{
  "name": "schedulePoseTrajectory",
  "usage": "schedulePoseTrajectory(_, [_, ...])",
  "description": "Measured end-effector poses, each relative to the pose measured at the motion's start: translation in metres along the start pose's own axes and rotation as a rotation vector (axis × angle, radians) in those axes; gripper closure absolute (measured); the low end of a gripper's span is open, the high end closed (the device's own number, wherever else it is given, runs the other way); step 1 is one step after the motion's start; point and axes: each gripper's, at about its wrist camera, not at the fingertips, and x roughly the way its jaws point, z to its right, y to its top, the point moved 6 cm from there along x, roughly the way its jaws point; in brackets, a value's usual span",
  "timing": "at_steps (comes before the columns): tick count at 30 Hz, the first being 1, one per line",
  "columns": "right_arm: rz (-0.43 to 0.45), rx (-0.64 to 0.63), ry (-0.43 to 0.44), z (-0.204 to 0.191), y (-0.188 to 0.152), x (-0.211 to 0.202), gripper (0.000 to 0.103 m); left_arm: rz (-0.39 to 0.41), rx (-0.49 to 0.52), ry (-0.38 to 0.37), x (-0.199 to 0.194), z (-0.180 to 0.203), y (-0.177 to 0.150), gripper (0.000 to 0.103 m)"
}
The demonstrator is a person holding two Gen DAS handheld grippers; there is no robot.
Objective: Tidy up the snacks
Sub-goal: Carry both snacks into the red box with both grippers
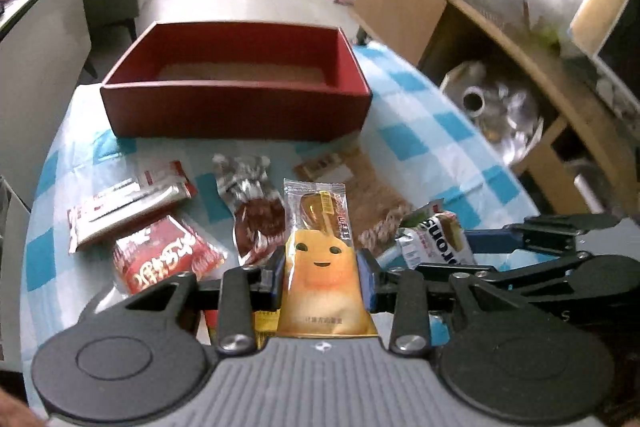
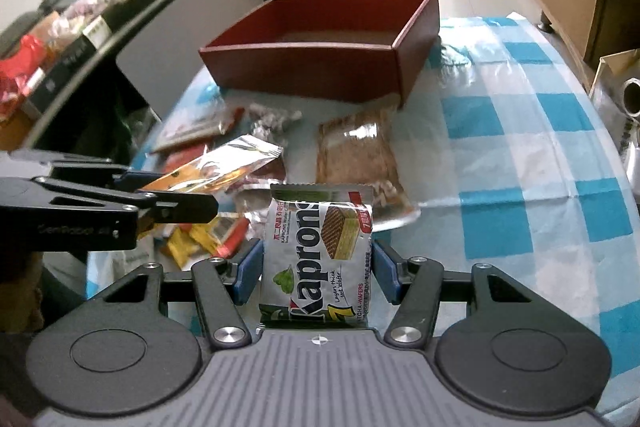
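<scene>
Between the left gripper's (image 1: 321,277) pads sits a clamped orange snack packet (image 1: 320,259), the right gripper (image 2: 316,269) likewise pinches a Kaprons wafer pack (image 2: 320,251), yet the red box (image 1: 236,99) beyond looks empty and several snacks, like the red packet (image 1: 168,259), still lie on the checked tablecloth (image 1: 420,131).

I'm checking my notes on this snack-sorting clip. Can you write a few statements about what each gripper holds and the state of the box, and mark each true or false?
1. The left gripper is shut on an orange snack packet with a smiling face. True.
2. The right gripper is open and holds nothing. False: it is shut on a Kaprons wafer packet.
3. The red box already contains several snacks. False: none are visible inside it.
4. Other snack packets, such as the red packet, lie on the blue checked tablecloth. True.
</scene>
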Motion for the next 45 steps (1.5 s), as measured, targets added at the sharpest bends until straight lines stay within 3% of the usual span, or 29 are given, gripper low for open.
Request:
schedulePoseTrajectory(9, [0.11, 0.006, 0.023, -0.002, 0.06, 0.0, 0.037, 0.103, -0.079, 0.02, -0.003, -0.018, 0.048, 0.073])
schedulePoseTrajectory(16, [0.176, 0.016, 0.032, 0.003, 0.116, 0.016, 0.037, 0.166, -0.083, 0.079, 0.013, -0.036, 0.097, 0.073])
schedulePoseTrajectory(26, [0.16, 0.025, 0.011, 0.018, 0.175, 0.075, 0.037, 0.189, -0.137, 0.16, 0.076, -0.084, 0.156, 0.073])
schedulePoseTrajectory(37, [0.058, 0.02, -0.029, 0.028, 0.185, 0.146, 0.037, 0.069, -0.134, 0.268, 0.144, -0.124, 0.149, 0.073])
schedulePoseTrajectory(45, [0.058, -0.074, -0.09, 0.023, 0.185, 0.157, 0.037, 0.071, -0.068, 0.348, 0.153, -0.129, 0.149, 0.074])
